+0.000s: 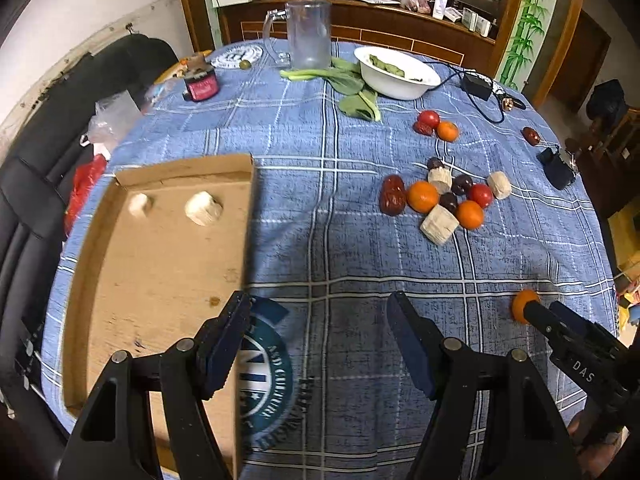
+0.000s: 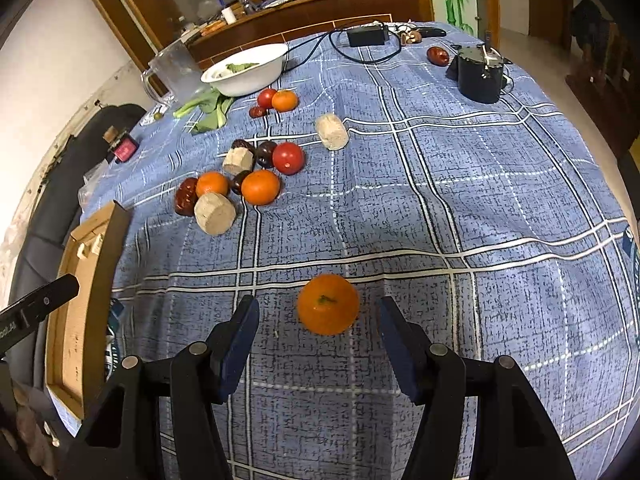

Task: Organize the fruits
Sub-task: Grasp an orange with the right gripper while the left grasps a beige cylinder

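Observation:
A cardboard tray [image 1: 160, 280] lies at the table's left and holds two pale cut pieces [image 1: 203, 208]. Over its right edge my left gripper [image 1: 318, 308] stands open with nothing between its fingers. A heap of fruit [image 1: 440, 196] sits mid-table: oranges, red tomatoes, dark plums, red dates and more pale pieces. One loose orange [image 2: 328, 308] rests on the blue checked cloth. My right gripper [image 2: 318, 308] hangs open around that orange, with a gap on each side between the pads and the fruit. In the left wrist view the same orange [image 1: 522, 304] shows beside the right gripper [image 1: 548, 314].
At the back stand a white bowl [image 1: 400, 80] with greens, a clear jug [image 1: 308, 36], leafy greens [image 1: 352, 92] and a small fruit group [image 1: 438, 126]. A black adapter with cable [image 2: 368, 36], a black cylinder [image 2: 480, 76] and a lone date [image 2: 438, 56] lie far right. Black chair [image 1: 48, 184] at left.

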`<action>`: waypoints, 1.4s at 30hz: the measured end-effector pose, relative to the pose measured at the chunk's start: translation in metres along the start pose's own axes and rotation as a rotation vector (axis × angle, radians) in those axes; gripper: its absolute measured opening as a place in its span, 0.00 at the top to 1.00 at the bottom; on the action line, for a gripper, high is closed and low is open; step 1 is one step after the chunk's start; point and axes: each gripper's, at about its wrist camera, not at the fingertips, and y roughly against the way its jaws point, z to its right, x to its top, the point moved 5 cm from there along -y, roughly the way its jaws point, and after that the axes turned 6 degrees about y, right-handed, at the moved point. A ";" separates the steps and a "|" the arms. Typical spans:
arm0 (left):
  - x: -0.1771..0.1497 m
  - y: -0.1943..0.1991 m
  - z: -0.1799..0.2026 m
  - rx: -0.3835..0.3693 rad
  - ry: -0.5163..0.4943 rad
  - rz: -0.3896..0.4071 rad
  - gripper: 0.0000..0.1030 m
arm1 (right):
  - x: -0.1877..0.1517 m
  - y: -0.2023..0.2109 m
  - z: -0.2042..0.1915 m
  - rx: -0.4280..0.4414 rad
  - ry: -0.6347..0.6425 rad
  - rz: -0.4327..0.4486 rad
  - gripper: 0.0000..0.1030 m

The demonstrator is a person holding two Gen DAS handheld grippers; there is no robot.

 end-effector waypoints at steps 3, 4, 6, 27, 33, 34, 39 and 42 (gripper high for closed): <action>-0.001 -0.009 -0.004 -0.006 0.026 -0.024 0.32 | 0.002 -0.002 -0.002 -0.012 0.033 0.000 0.37; -0.001 -0.012 -0.005 -0.007 0.036 -0.032 0.32 | 0.002 -0.003 -0.002 -0.015 0.036 -0.002 0.37; -0.001 -0.014 -0.007 -0.009 0.045 -0.037 0.32 | 0.001 -0.008 -0.001 -0.012 0.030 -0.010 0.37; 0.028 -0.074 0.069 -0.281 -0.124 -0.113 0.44 | -0.005 -0.021 0.015 -0.020 0.028 -0.012 0.37; 0.039 -0.094 0.101 -0.302 -0.217 -0.108 0.47 | -0.002 -0.025 0.006 -0.029 0.079 -0.008 0.37; 0.038 -0.097 0.105 -0.297 -0.235 -0.110 0.47 | -0.002 -0.025 0.005 -0.030 0.084 -0.008 0.37; 0.029 -0.111 0.119 -0.263 -0.303 -0.106 0.47 | -0.002 -0.027 0.005 -0.036 0.100 -0.009 0.37; 0.028 -0.113 0.121 -0.223 -0.324 -0.089 0.70 | -0.001 -0.027 0.004 -0.044 0.114 -0.004 0.40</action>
